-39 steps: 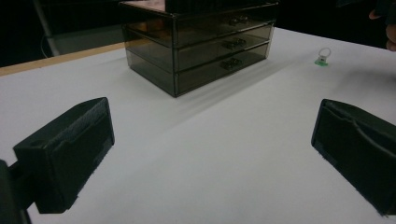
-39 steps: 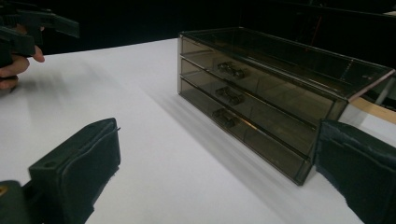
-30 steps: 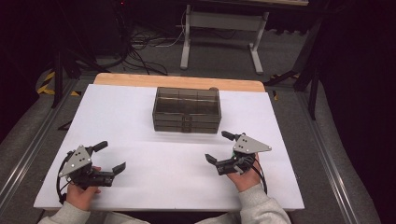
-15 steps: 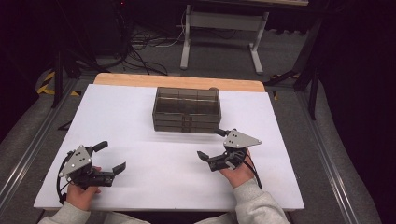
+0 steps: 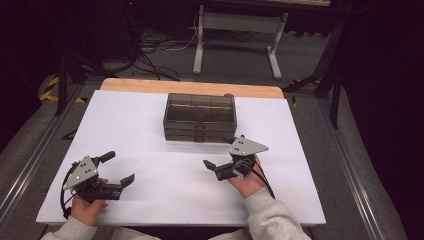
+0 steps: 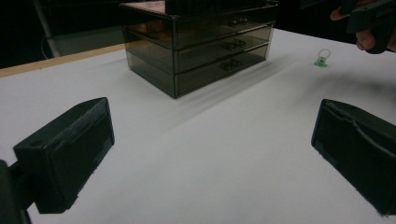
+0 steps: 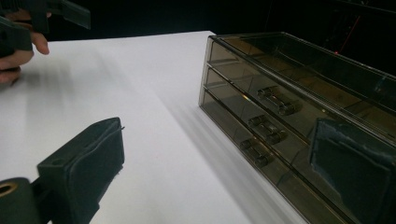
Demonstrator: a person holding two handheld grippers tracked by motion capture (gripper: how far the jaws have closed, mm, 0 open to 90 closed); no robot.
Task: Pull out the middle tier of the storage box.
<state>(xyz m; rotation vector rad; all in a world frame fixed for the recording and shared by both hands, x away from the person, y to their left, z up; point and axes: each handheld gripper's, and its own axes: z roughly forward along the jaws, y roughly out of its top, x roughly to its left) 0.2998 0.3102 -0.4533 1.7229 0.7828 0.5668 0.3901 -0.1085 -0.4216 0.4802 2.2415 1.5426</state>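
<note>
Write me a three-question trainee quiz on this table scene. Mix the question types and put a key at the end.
1. True or false: the left claw is clamped on the drawer box.
2. How many drawers are stacked in the box's front? A) two B) three C) five
3. Fill in: the small green ring-topped item lies on the white ____, apart from the box.

Key: 1 false, its jaws stand open over bare table, and the right claw is open too; 2 B; 3 table.

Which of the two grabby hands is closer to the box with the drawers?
The right gripper: it sits just in front of the smoky drawer box, while the left gripper stays far off, near the table's front corner.
</note>
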